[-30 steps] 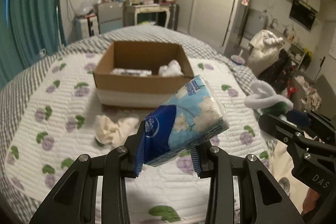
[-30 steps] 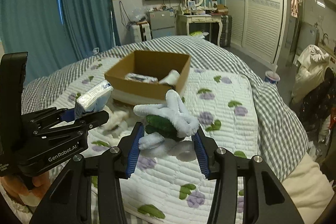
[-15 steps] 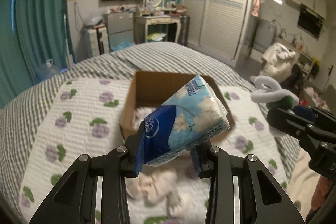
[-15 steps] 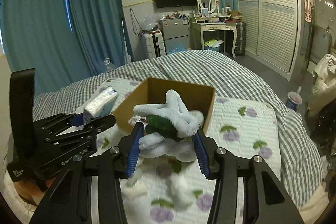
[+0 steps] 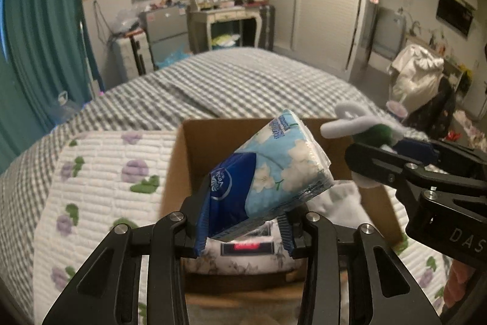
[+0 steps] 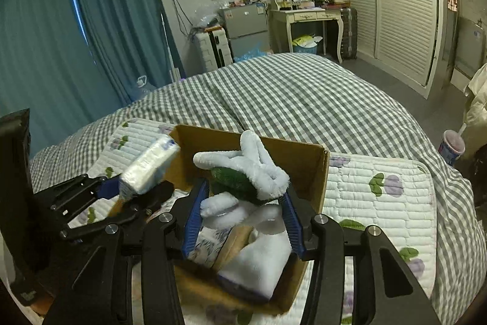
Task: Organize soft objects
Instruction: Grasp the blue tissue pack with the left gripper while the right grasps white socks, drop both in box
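Over the open cardboard box [image 5: 213,139] my left gripper [image 5: 242,230] holds a blue flowered tissue pack [image 5: 264,172]; its jaws are opening with the pack still between the pads. My right gripper [image 6: 243,218] hangs over the same box [image 6: 301,160] with a white and green plush toy [image 6: 243,169] between its blue pads, and its jaws are opening too. In the right wrist view the left gripper [image 6: 127,188] and tissue pack [image 6: 149,166] sit at the left. The plush toy [image 5: 359,127] shows at the right of the left wrist view. A white cloth [image 6: 261,252] and a flowered pack [image 5: 249,258] lie in the box.
The box rests on a quilted mat with purple flowers [image 5: 97,172] spread over a grey checked bed cover [image 6: 289,93]. A drink cup [image 6: 453,146] stands off the bed's right edge. Teal curtains [image 6: 106,20], a dressing table [image 6: 304,17] and wardrobe doors line the far walls.
Both grippers have travelled forward over the bed with their loads, from short of the box to above it. The crumpled cloth on the mat has dropped out of view.
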